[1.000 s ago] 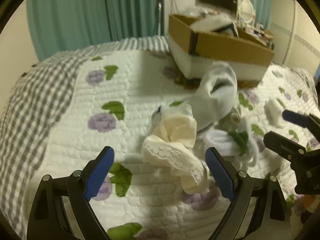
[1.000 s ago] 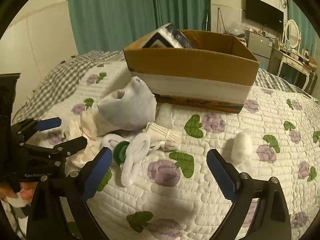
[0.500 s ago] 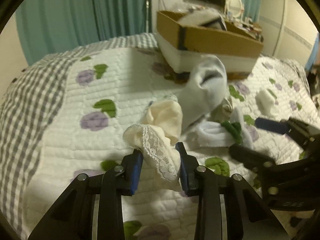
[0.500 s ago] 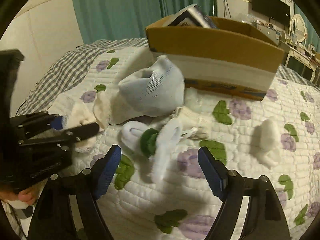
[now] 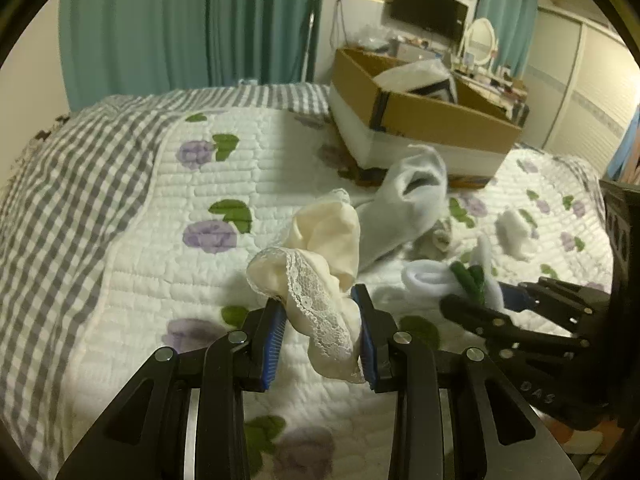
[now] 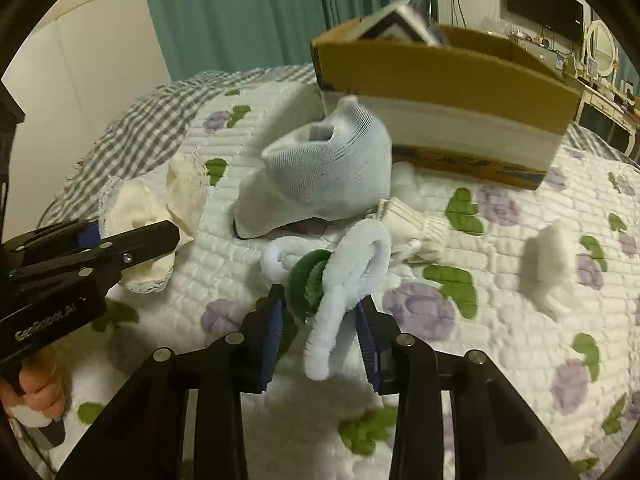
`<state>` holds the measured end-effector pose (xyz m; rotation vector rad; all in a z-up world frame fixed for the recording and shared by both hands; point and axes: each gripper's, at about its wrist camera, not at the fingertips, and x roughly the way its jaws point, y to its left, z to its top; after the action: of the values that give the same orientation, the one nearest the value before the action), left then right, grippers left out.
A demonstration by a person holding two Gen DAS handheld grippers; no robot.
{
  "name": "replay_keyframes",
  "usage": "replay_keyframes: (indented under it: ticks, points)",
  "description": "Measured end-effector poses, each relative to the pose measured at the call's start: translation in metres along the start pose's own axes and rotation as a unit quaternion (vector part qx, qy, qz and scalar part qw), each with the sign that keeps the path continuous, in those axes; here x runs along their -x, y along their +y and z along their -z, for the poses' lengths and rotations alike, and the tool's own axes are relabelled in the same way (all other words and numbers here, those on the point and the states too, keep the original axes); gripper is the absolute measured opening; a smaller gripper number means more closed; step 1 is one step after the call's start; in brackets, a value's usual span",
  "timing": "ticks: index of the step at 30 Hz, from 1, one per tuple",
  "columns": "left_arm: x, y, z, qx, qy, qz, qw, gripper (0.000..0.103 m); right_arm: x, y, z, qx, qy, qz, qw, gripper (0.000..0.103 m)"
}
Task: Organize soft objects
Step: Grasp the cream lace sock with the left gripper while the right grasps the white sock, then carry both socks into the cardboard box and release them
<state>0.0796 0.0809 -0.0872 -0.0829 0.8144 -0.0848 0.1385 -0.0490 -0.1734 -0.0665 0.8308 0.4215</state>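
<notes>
My left gripper [image 5: 320,320] is shut on a cream lace-trimmed sock [image 5: 320,280], lifting its end off the quilt; it also shows in the right wrist view [image 6: 136,208]. My right gripper [image 6: 320,312] is shut on a fluffy white sock with a green cuff [image 6: 340,276], seen in the left wrist view too [image 5: 452,276]. A pale blue-white sock [image 6: 324,176] lies bunched behind them. A small ribbed white sock [image 6: 412,224] lies beside it. A white fluffy piece [image 6: 548,260] lies apart at the right.
An open cardboard box [image 6: 440,92] with items inside stands on the quilted floral bed cover [image 6: 500,340] behind the socks. A grey checked blanket [image 5: 60,184] covers the bed's left side. Teal curtains, a TV and a dresser are in the background.
Both grippers were open a second ago. The left one closed on the cream lace sock and raised it. The right one moved in and closed on the white and green sock.
</notes>
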Motion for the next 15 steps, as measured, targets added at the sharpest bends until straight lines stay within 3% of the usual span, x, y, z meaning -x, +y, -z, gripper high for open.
replay_keyframes:
  ticks: [7,12,15]
  points:
    - [0.036,-0.035,-0.005,-0.027,-0.023,-0.010,0.9993,0.032,0.064,-0.015,-0.002,-0.011,-0.045,-0.002,0.999,0.033]
    - [0.070,-0.068,-0.029,-0.043,-0.061,0.006,0.9972,0.032,0.123,-0.028,-0.016,0.008,-0.093,0.011,0.996,0.033]
    - [0.086,-0.092,-0.049,-0.067,-0.081,-0.006,0.9944,0.032,0.148,-0.035,-0.034,0.022,-0.118,0.018,0.993,0.033]
